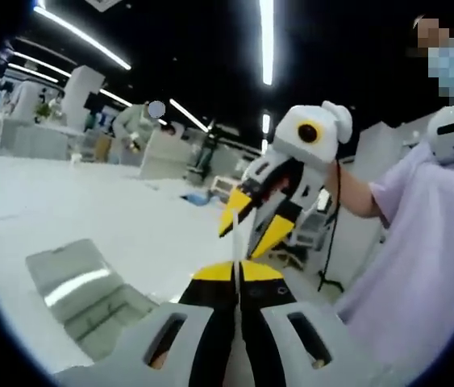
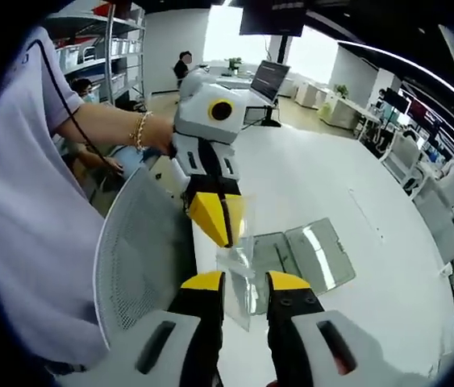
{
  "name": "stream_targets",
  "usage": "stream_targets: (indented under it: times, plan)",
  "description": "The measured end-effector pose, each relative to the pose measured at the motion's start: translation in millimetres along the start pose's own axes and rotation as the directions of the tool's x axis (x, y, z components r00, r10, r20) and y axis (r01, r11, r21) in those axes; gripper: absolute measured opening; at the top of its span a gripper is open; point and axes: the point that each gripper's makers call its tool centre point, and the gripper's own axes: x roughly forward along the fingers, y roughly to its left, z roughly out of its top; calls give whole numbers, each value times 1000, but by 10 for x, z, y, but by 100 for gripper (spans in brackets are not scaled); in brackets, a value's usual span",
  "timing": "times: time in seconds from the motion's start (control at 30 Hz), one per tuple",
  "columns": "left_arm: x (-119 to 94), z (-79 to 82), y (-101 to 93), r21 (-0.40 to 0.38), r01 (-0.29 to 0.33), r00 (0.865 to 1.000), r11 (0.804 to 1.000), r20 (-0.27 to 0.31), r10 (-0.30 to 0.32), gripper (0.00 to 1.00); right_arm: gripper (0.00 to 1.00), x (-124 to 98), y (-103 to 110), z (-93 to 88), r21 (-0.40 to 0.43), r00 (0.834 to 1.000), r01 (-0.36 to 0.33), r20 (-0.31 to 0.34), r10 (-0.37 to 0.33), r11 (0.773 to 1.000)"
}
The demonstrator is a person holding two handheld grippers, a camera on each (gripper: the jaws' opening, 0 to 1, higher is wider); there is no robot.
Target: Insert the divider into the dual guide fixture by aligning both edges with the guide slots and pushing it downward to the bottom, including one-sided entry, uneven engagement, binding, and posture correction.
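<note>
L gripper [image 2: 220,222] pinches clear divider [image 2: 237,274] above bench [image 2: 323,185]; R gripper [image 2: 245,284] fingers apart just below; clear fixture [image 2: 303,256] beside.

Left yellow-tipped white gripper [image 1: 238,271]: jaws pressed together. Right yellow-tipped white gripper [image 2: 245,280]: jaws parted, a gap between the tips. Each gripper faces the other, held on a bare forearm [image 2: 102,122] with a gold bracelet.

Bare white tabletop [image 2: 356,210] beyond the clear fixture [image 2: 303,254]; mesh chair back [image 2: 142,258] alongside
</note>
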Motion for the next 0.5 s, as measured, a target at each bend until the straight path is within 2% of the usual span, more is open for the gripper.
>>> stream_targets:
  times: [0.13,0.37,0.5]
  plan:
    - [19,-28,-22,14,18,1000,1000,-16,-18,0,15,10,82,48,10,996,-89,24,89,996]
    - [46,-16,-42,28,31,999,999,-11,-30,0,14,48,89,-16,-15,993,-116,-13,116,993]
    - [75,-65,7,39,23,999,999,-23,-22,0,15,133,114,-83,-36,991,-134,-30,133,990]
